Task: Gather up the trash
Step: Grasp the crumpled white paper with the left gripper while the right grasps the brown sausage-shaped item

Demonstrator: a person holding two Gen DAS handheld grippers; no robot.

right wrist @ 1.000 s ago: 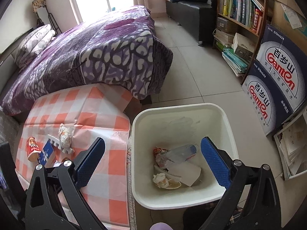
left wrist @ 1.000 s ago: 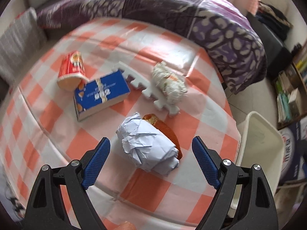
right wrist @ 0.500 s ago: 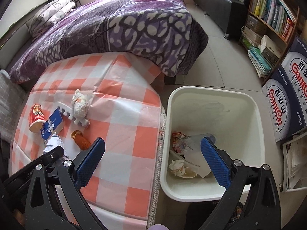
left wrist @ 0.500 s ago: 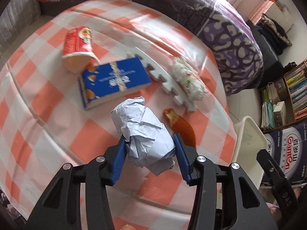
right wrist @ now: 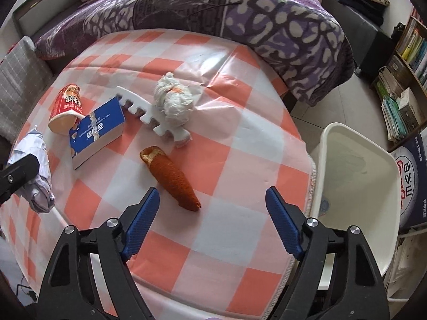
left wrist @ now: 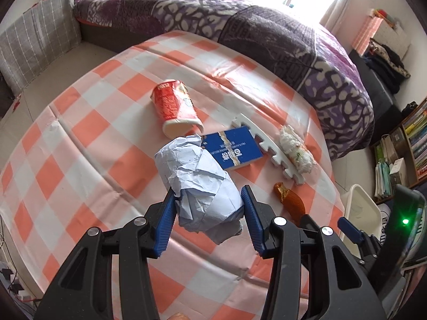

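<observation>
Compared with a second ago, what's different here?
The left gripper closed on the crumpled paper ball and lifted it off the checked tablecloth. The right gripper swung from above the white bin to over the table, near the orange wrapper; its jaws are closing, nothing between them. The cup, blue box and foam strip stayed put.

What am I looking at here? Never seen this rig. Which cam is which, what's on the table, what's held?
No robot arm: a person holds a two-finger gripper in each hand, with a fisheye camera on each looking along its fingers. In the left view, the left gripper is shut on a paper ball, lifted off the table. In the right view, the right gripper, empty, is closing above an orange wrapper. Also there: cup, blue box, foam strip, white wad. The bin stands beside the table.
</observation>
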